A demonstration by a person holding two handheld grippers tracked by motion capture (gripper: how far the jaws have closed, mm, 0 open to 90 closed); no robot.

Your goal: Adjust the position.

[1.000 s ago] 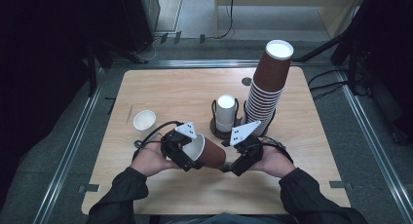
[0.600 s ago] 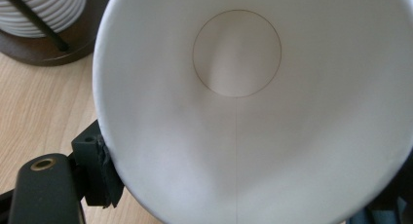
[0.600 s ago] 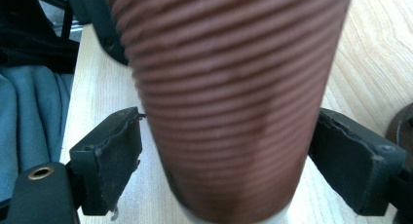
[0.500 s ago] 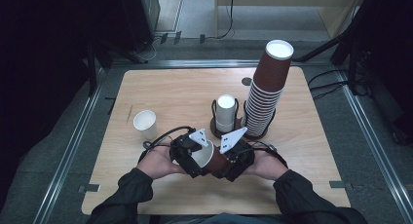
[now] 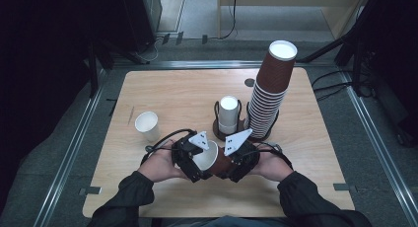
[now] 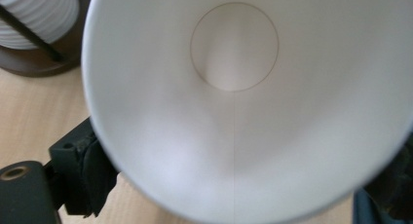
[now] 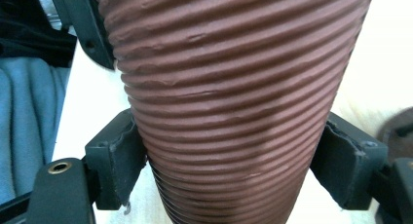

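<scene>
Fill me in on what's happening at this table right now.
A person holds a brown ribbed cup on its side between two handheld grippers. The right gripper clamps the cup's body; the left gripper sits at the rim. A white cup stands apart at left, and a tall cup stack stands behind.

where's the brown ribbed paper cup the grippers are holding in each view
High view: the brown ribbed paper cup lies on its side at bottom centre, white inside facing left, between both grippers.
Left gripper view: its white inside spans the picture, mouth toward the camera.
Right gripper view: its ribbed wall runs top to bottom between the pads.
Shared landmark: the light wooden table.
</scene>
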